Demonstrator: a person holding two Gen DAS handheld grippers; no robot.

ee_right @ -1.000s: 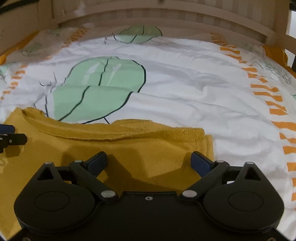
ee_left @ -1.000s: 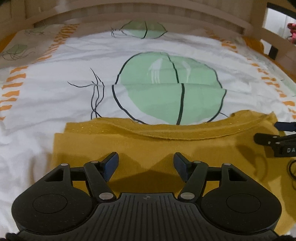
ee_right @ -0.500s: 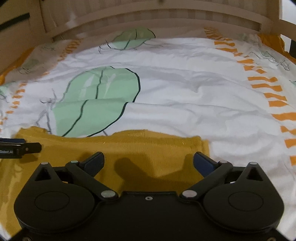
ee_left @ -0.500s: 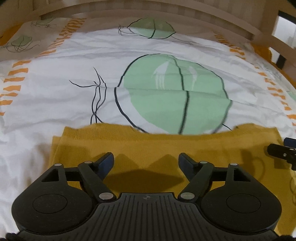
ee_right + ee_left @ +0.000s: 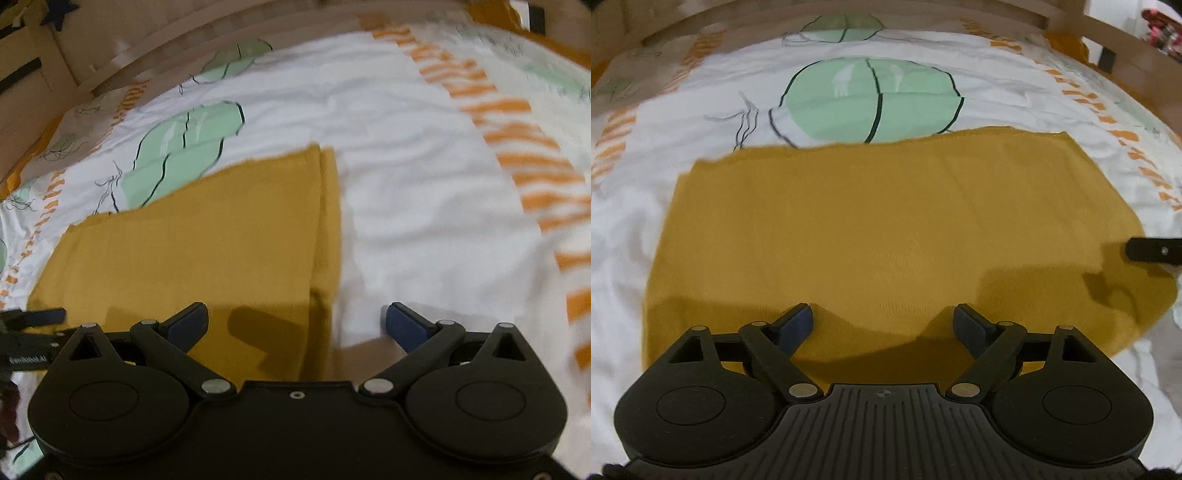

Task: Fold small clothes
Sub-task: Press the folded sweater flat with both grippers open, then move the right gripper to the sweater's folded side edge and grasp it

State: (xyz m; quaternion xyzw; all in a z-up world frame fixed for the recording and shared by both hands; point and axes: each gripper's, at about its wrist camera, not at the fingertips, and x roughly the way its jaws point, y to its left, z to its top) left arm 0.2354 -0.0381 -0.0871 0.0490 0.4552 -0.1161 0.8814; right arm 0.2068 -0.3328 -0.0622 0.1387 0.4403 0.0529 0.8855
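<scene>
A mustard-yellow garment lies flat as a folded rectangle on the bed sheet. My left gripper is open and empty, held above the garment's near edge. My right gripper is open and empty, over the garment's near right corner, with the right finger above the bare sheet. The right gripper's tip shows at the right edge of the left wrist view. The left gripper's tip shows at the left edge of the right wrist view.
The white sheet has green leaf prints and orange dashes. A wooden bed rail curves around the far side. More mustard cloth lies at the far right corner.
Both grippers pulled back and rose. The garment's neckline edge is no longer on top; it now lies as a plain flat rectangle. The right gripper swung to the right.
</scene>
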